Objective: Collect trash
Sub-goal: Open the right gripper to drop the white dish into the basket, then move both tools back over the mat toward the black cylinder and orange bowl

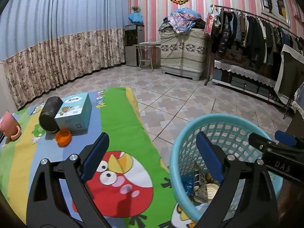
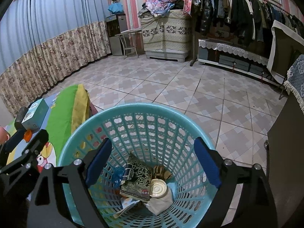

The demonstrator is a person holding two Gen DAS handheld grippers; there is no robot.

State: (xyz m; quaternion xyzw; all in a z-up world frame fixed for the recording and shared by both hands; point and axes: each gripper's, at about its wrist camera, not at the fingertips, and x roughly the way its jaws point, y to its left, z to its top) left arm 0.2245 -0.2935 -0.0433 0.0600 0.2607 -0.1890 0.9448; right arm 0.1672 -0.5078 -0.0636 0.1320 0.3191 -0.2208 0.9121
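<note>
A turquoise lattice trash basket (image 2: 144, 117) stands on the floor beside the table; it also shows in the left wrist view (image 1: 224, 121). Inside lie a dark snack wrapper (image 2: 135, 176), a white round lid (image 2: 158, 188), crumpled tissue (image 2: 161, 202) and blue plastic (image 2: 117, 174). My right gripper (image 2: 153, 161) hangs open and empty over the basket's mouth. My left gripper (image 1: 152, 157) is open and empty above the table's right edge, next to the basket. On the table sit an orange cap (image 1: 63, 136), a black roll (image 1: 49, 114) and a light blue box (image 1: 75, 112).
The table has a cartoon-bird cloth (image 1: 117, 117). A pink cup (image 1: 9, 125) stands at its left edge. Tiled floor (image 2: 171, 87) stretches beyond. A clothes rack (image 1: 256, 36), a covered cabinet (image 1: 182, 53) and curtains (image 1: 57, 57) line the walls. A dark cabinet (image 2: 285, 152) stands right of the basket.
</note>
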